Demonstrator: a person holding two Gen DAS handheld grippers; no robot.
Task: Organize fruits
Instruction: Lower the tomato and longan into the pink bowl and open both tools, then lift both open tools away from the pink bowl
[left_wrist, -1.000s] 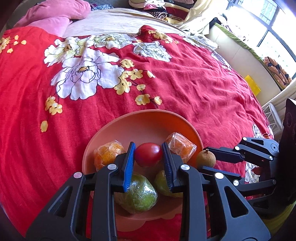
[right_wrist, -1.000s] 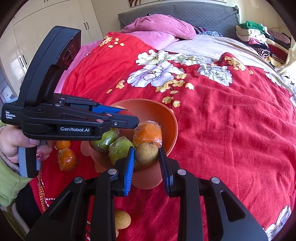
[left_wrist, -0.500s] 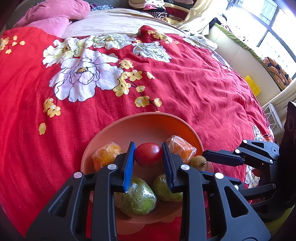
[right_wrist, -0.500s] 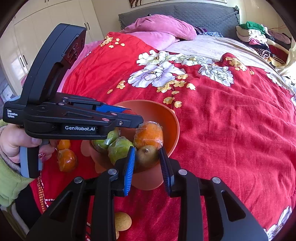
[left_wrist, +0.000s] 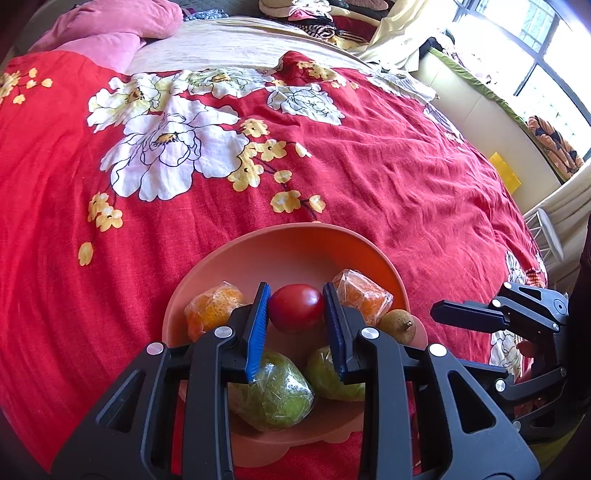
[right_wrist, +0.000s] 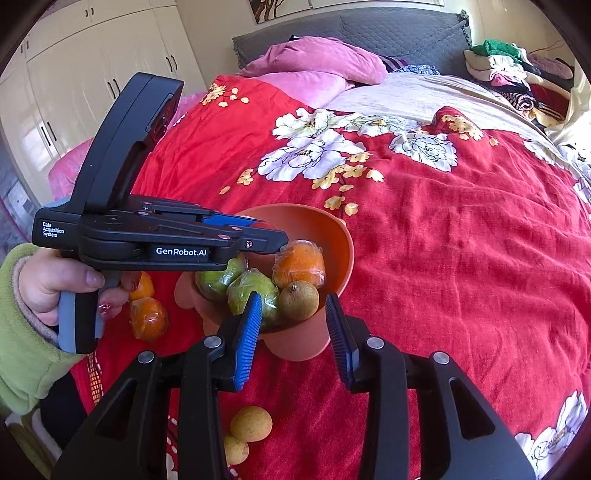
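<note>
An orange bowl sits on the red flowered bedspread. It holds two wrapped oranges, two wrapped green fruits and a small brown fruit. Just above them my left gripper is shut on a red tomato. In the right wrist view, my right gripper hangs over the near rim of the bowl. Its jaws are opening, and the brown fruit rests in the bowl just ahead of them, clear of both pads. The left gripper reaches in from the left.
Wrapped oranges lie on the bedspread left of the bowl, below a hand in a green sleeve. Two yellow-brown fruits lie near the bed's front edge. Pink pillows and piled clothes sit at the far end.
The right gripper's jaws have parted and let go of the brown fruit, which now rests in the bowl by the wrapped orange. The left gripper has kept still with the tomato.
</note>
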